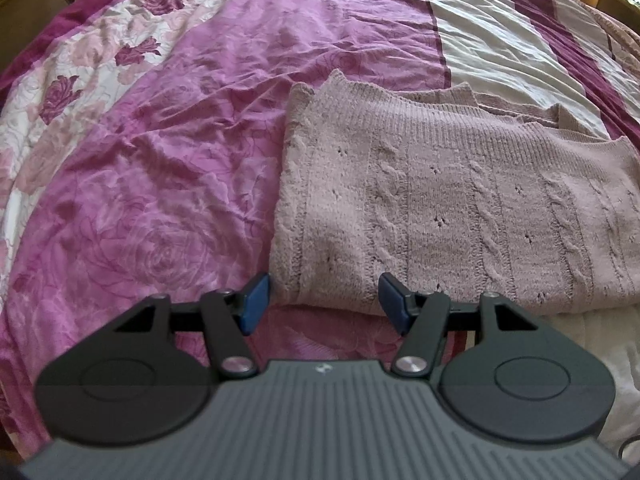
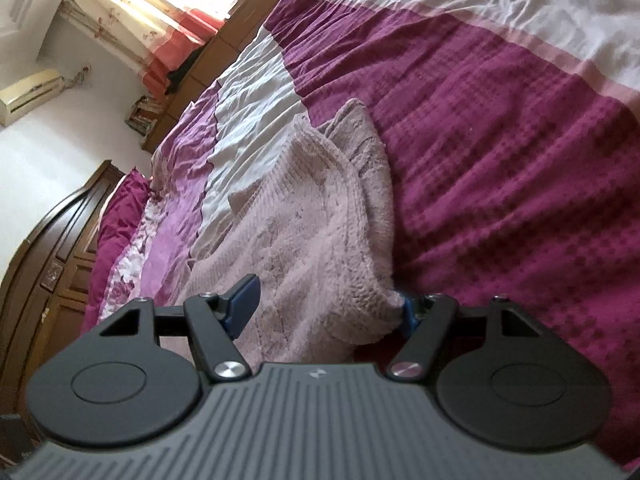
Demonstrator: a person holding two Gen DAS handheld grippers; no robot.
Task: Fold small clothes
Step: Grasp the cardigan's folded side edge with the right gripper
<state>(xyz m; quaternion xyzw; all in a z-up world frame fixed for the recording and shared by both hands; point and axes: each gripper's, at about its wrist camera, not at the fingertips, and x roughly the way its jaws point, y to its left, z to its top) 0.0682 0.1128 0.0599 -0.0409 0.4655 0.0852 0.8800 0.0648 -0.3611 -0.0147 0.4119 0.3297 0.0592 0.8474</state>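
One folded sweater [image 1: 460, 208] — floral bedspread [image 1: 160, 168], curtain [image 2: 132, 12]

left gripper [image 1: 322, 300] tilted steeply down, jaws apart, nothing between the blue pads [image 1: 253, 304]. right gripper [image 2: 326, 308] angled lower, rolled sideways, jaws wide, not clamped.

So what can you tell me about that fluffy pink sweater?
The sweater is pale pink, chunky knit with cable twists and tiny holes. It lies folded in layers on the bedspread. The left gripper hovers open at its near edge; the right gripper is open around a corner, one blue fingertip touching it.
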